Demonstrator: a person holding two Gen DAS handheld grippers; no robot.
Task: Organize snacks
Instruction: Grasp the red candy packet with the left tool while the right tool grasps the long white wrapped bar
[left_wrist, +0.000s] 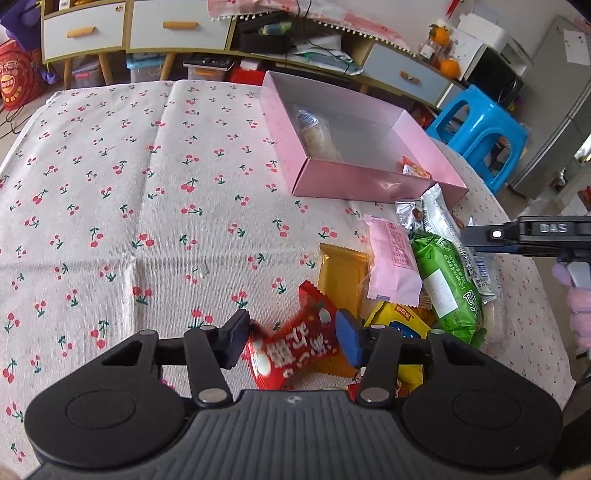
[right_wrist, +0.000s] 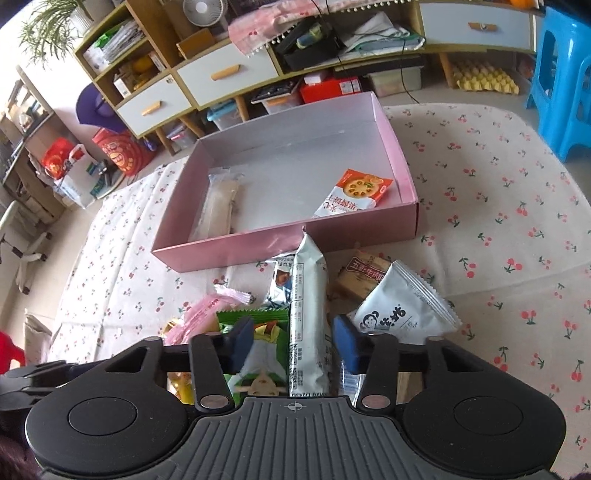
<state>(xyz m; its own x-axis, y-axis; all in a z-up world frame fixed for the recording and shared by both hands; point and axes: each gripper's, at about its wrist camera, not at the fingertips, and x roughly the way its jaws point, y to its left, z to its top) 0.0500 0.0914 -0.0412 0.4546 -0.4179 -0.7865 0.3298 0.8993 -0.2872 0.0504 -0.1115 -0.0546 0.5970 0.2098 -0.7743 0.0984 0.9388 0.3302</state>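
In the left wrist view my left gripper (left_wrist: 293, 338) is shut on a red snack packet (left_wrist: 295, 347), tilted at the near edge of the snack pile. In the right wrist view my right gripper (right_wrist: 293, 341) is shut on a long silver packet (right_wrist: 308, 295). The edge of a green packet (right_wrist: 258, 328) is caught beside it under the left pad. The pink box (right_wrist: 229, 251) stands open just beyond, holding an orange biscuit packet (right_wrist: 358, 195) and a clear-wrapped pale snack (right_wrist: 221, 206). The left wrist view shows the right gripper (left_wrist: 467, 236) coming in from the right over the green packet (left_wrist: 447, 288).
More snacks lie in the pile: gold (left_wrist: 341, 273), pink (left_wrist: 391, 266) and yellow (left_wrist: 399, 321) packets, a white pouch (right_wrist: 402, 310) and a brown packet (right_wrist: 364, 277). The cherry-print tablecloth (left_wrist: 129, 184) stretches left. A blue stool (left_wrist: 476, 133) and drawer cabinets (left_wrist: 177, 33) stand past the table.
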